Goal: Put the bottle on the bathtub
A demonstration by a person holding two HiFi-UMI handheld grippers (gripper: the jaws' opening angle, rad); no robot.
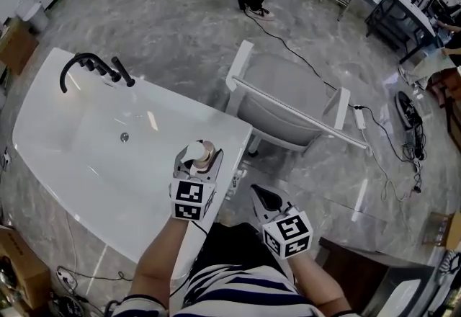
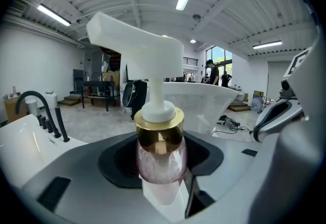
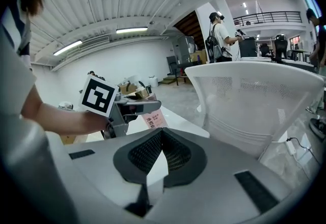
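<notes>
Pink textured glass under a gold collar and white pump: the bottle (image 2: 160,159) stands upright, pinched between the jaws of the left gripper (image 1: 197,166). In the head view we see it over the white bathtub (image 1: 166,96), near the rim corner at the tub's 4 o'clock, though we cannot tell whether its base touches the rim. The black faucet (image 1: 90,67) stands at the tub's 11 o'clock. The right gripper (image 1: 265,199), at 4 o'clock from the left, has its jaws pressed together on nothing. A white chair (image 1: 288,110) stands at 2 o'clock from the bottle.
</notes>
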